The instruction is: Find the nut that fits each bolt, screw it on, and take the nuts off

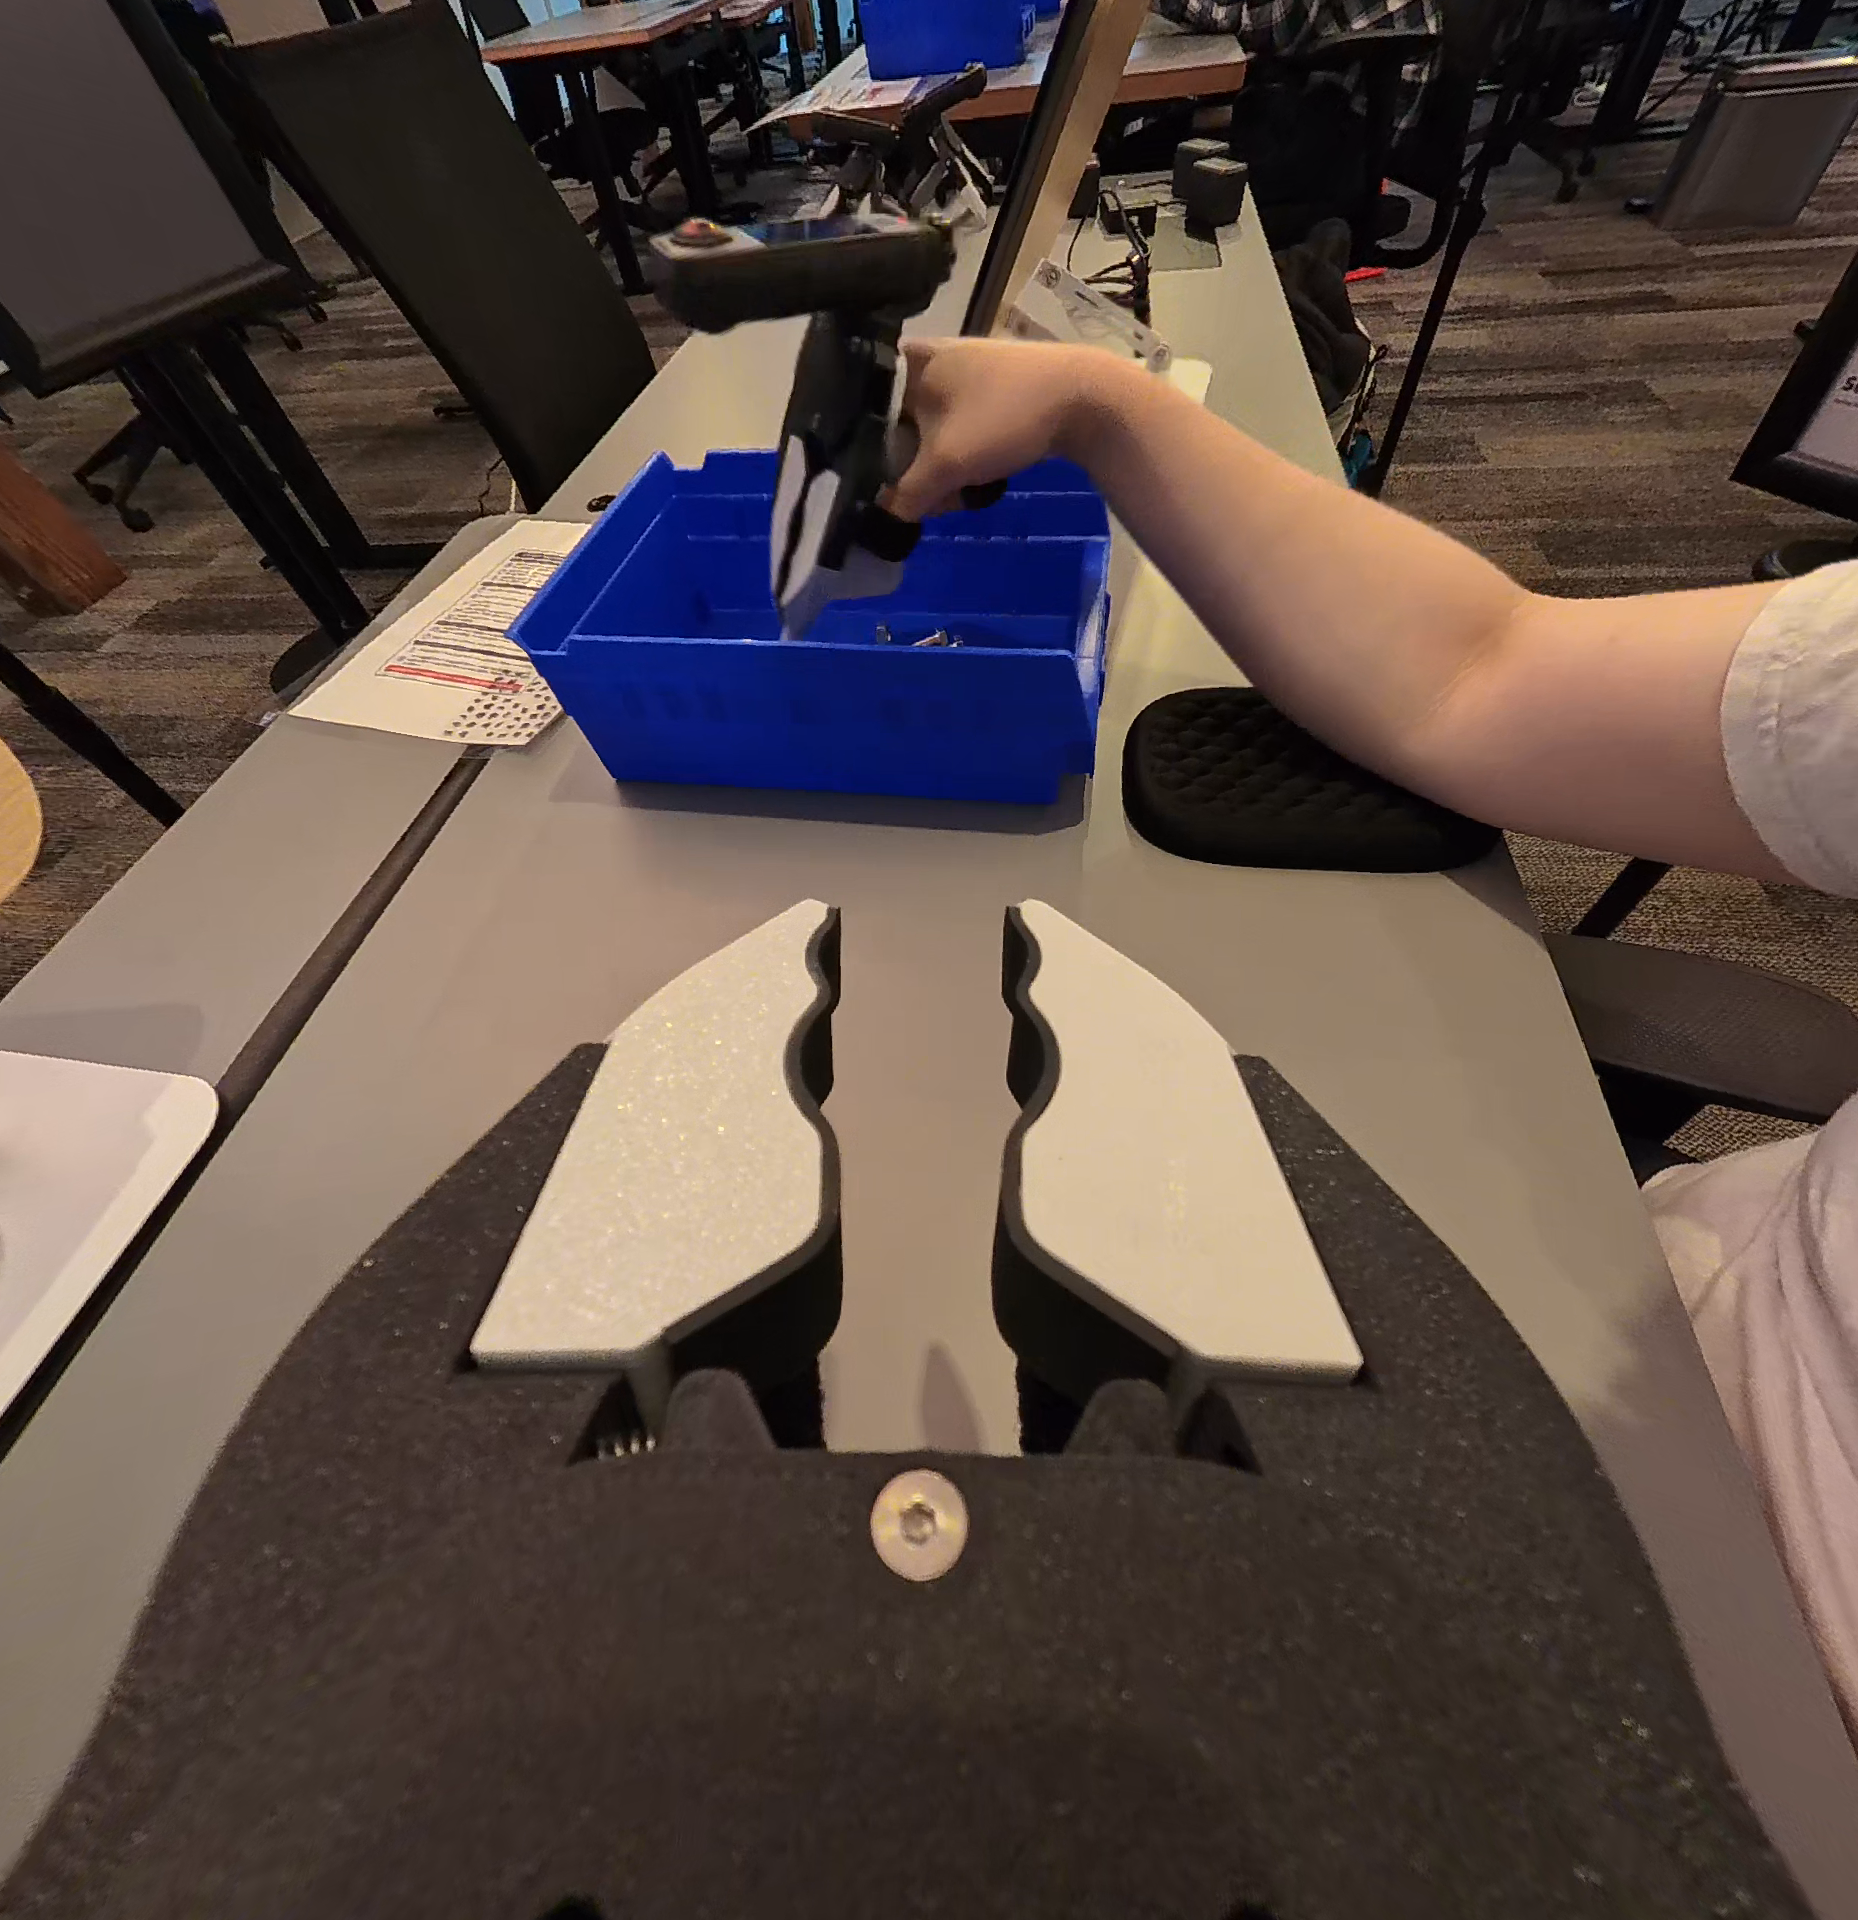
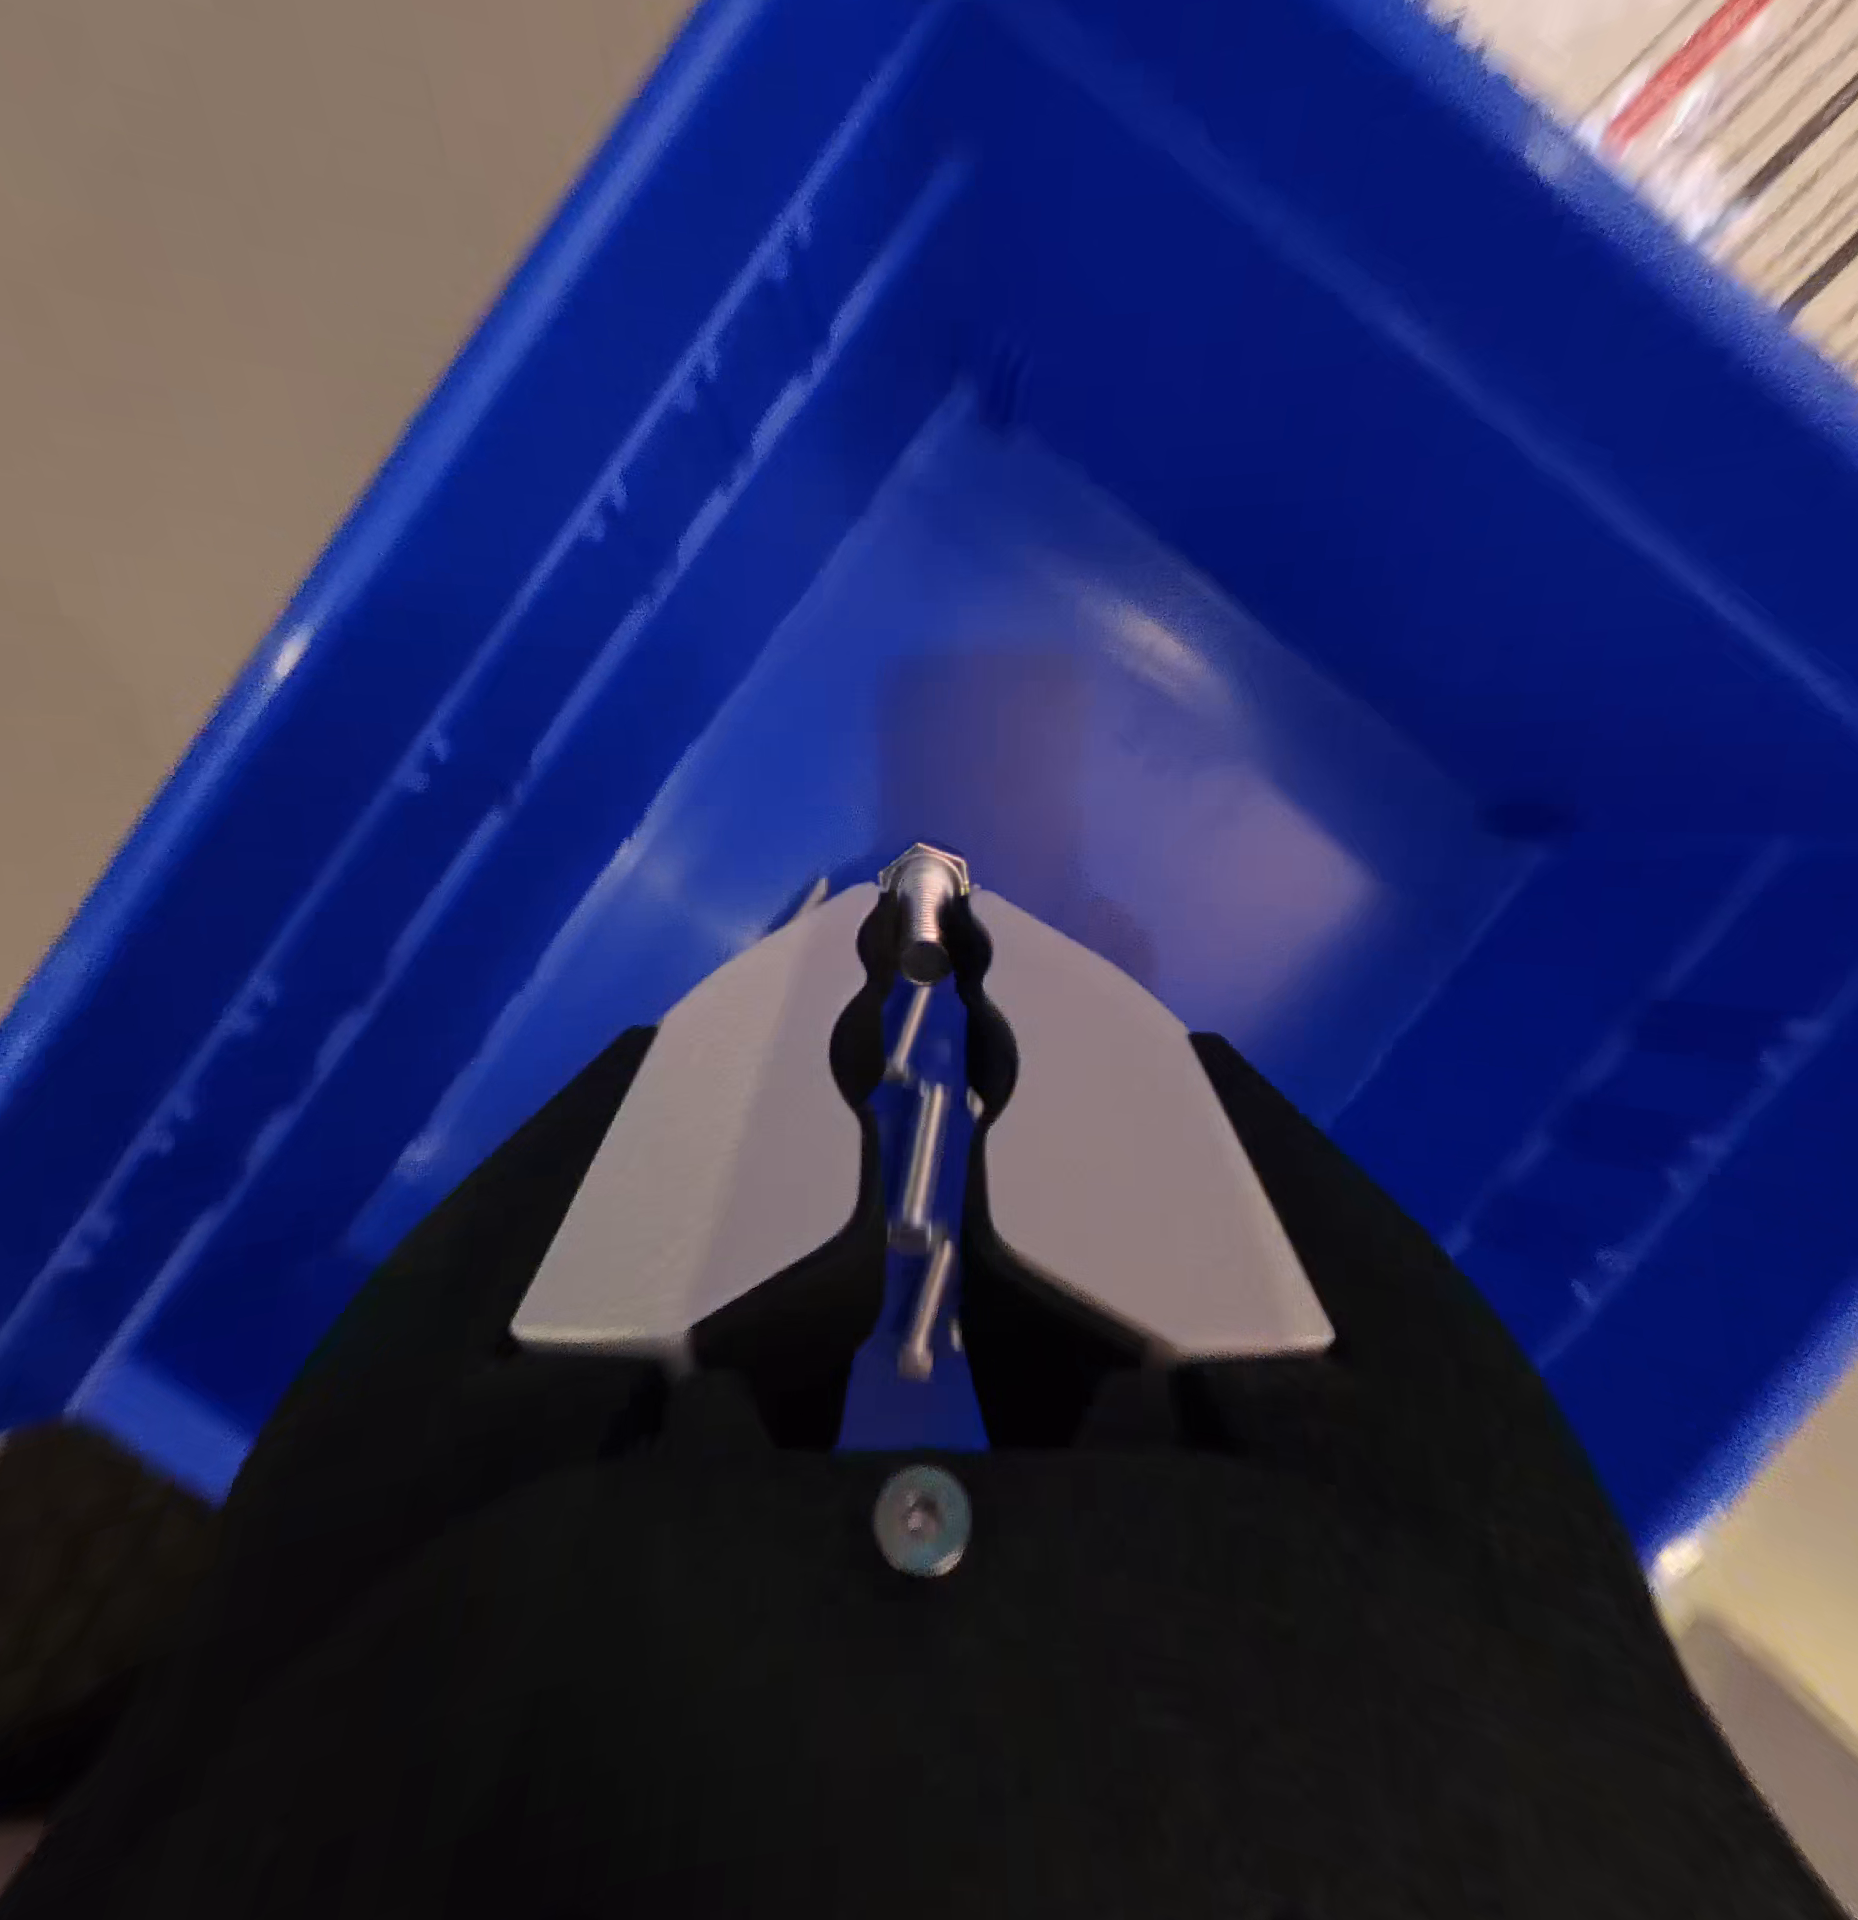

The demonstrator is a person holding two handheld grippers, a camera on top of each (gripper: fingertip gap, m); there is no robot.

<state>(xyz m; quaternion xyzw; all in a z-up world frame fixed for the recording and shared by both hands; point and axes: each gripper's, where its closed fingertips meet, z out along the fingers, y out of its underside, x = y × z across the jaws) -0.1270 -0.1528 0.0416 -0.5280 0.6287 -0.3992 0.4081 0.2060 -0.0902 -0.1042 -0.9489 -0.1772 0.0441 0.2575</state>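
A blue bin (image 1: 842, 717) stands on the grey table (image 1: 696, 935); it fills the right wrist view (image 2: 696, 520). My right gripper (image 2: 920, 894) points down into the bin and is shut on a silver bolt (image 2: 923, 925) with a hex head at its tips. More loose bolts (image 2: 930, 1164) lie on the bin floor below the fingers; they also show in the left wrist view (image 1: 920, 636). In the left wrist view the right gripper (image 1: 800, 613) reaches into the bin, held by a person's hand (image 1: 966, 426). My left gripper (image 1: 920, 914) is open and empty above the table, short of the bin.
A black padded wrist rest (image 1: 1289, 779) lies right of the bin. A printed sheet (image 1: 468, 644) lies left of the bin. A white tray (image 1: 63, 1195) sits at the left edge. The person's arm (image 1: 1424, 665) crosses from the right. Chairs and stands surround the table. The grippers' ends are close to 35 centimetres from one another.
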